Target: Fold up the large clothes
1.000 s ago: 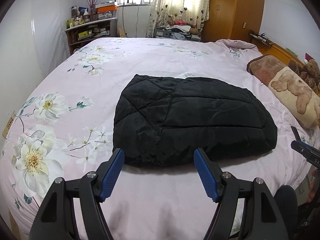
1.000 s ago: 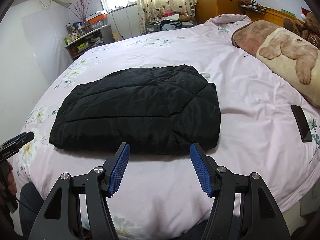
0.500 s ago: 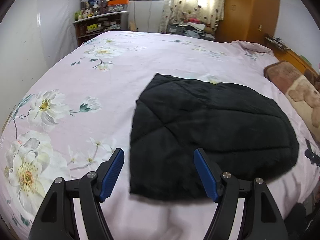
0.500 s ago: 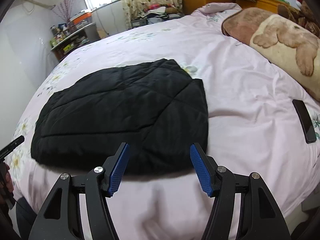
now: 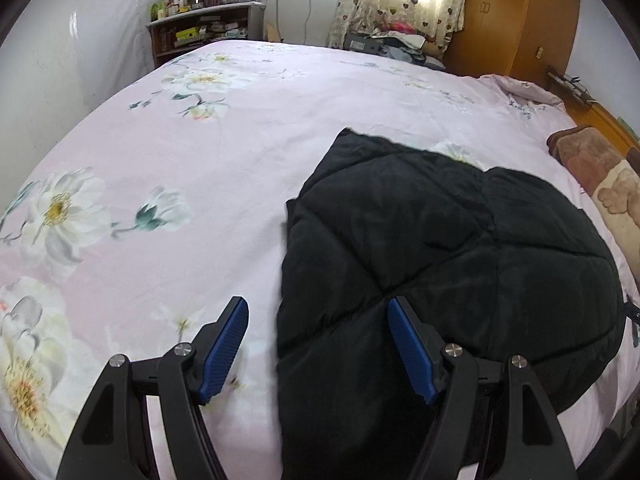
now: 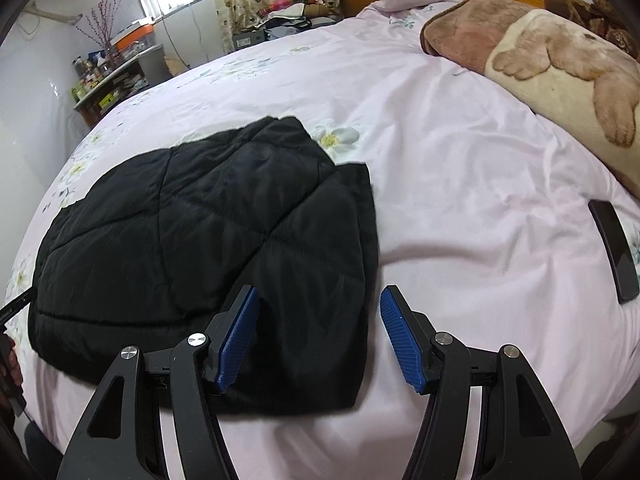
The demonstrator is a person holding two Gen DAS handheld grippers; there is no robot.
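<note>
A black quilted jacket (image 5: 448, 264) lies folded flat on the pink floral bed (image 5: 168, 168); it also shows in the right wrist view (image 6: 208, 232). My left gripper (image 5: 318, 344) is open and empty, its jaws straddling the jacket's near left edge from above. My right gripper (image 6: 318, 332) is open and empty, its jaws straddling the jacket's near right edge. I cannot tell whether either one touches the fabric.
A black phone (image 6: 614, 252) lies on the bed (image 6: 460, 168) to the right. A brown bear-print blanket (image 6: 560, 60) sits at the far right. A cluttered shelf (image 5: 204, 28), curtains and a wooden wardrobe (image 5: 516, 16) stand beyond the bed.
Both grippers have moved forward and down over the jacket's near corners, the left shifting left and the right shifting right. The jacket has not moved. Both stay open.
</note>
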